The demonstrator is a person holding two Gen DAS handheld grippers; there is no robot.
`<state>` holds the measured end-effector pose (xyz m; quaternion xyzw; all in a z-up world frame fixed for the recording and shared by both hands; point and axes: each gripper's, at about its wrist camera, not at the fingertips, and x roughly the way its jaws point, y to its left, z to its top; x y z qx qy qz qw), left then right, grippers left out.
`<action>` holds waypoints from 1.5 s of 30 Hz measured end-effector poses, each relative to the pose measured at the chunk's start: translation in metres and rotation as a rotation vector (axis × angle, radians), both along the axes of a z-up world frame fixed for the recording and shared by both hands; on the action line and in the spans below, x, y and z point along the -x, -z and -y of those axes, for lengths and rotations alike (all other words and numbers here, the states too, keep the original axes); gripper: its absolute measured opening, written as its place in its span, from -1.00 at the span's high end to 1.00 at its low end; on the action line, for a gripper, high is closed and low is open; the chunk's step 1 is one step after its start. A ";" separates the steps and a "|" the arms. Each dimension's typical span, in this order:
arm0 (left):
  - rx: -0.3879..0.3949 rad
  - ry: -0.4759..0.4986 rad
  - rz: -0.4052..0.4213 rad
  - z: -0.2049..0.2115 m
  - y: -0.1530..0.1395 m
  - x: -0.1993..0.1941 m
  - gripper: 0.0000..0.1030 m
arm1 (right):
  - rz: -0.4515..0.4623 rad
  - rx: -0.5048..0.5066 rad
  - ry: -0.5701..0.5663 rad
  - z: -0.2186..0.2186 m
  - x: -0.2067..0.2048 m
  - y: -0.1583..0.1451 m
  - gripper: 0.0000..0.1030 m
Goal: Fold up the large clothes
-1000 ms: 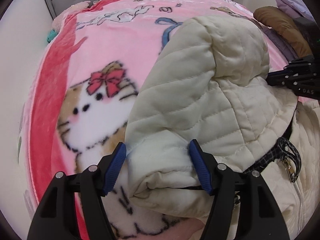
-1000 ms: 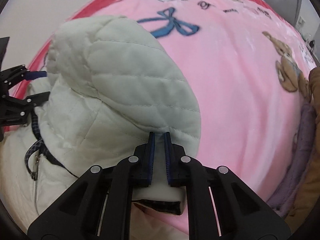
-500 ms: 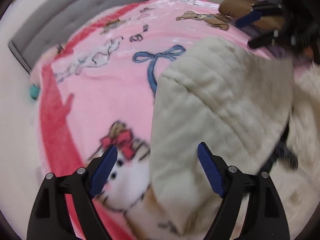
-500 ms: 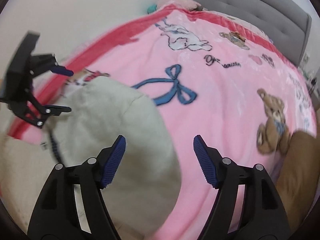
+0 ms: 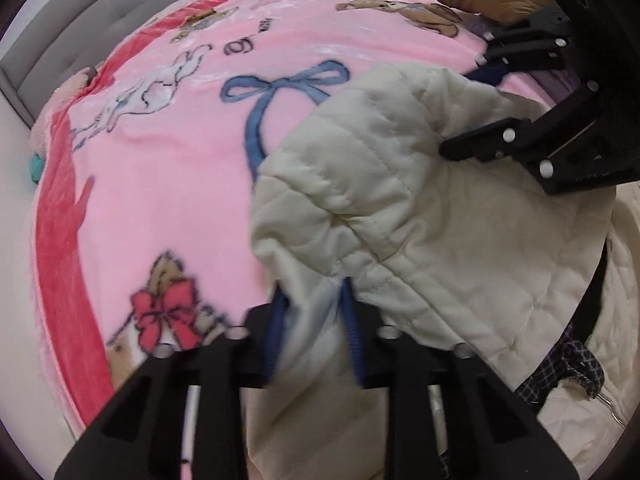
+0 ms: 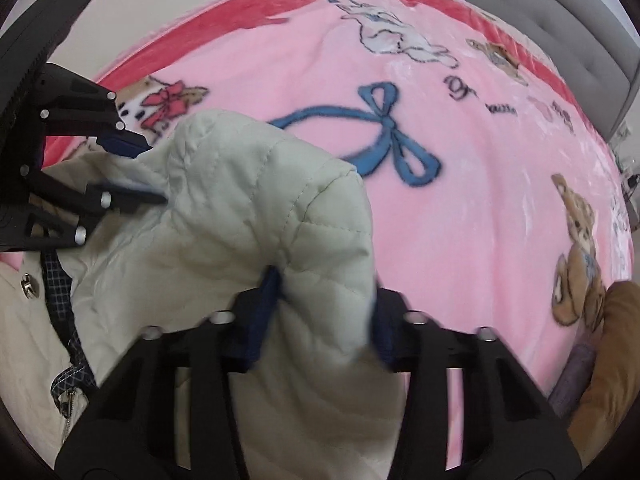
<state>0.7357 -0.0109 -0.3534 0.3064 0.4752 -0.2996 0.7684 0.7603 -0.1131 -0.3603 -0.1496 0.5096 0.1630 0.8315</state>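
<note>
Left wrist: tongs [image 5: 314, 330] around jacket [image 5: 420, 208] edge

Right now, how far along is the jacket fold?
Early. The hood of the cream quilted jacket lies folded over its body. Left tongs and right tongs each bracket a bunch of hood fabric. The body and zipper look unfolded.

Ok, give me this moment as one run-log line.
stage: fold in progress | left gripper: fingers closing on cream quilted jacket | right gripper: fingers around same fold, grip unclear | surface: pink blanket
</note>
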 end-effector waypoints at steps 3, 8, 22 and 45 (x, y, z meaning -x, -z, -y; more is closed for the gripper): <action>0.004 0.003 0.030 -0.002 -0.007 0.007 0.83 | 0.012 -0.034 0.028 0.001 0.005 -0.006 0.67; 0.082 0.001 0.085 -0.015 -0.045 0.031 0.89 | 0.063 -0.106 0.035 0.006 0.021 -0.039 0.79; 0.170 0.209 0.172 -0.060 -0.140 0.255 0.89 | 0.283 -0.111 -0.189 -0.018 0.254 -0.159 0.79; 0.037 0.100 0.222 -0.052 -0.006 0.381 0.83 | 0.174 0.082 -0.123 -0.055 0.391 -0.006 0.73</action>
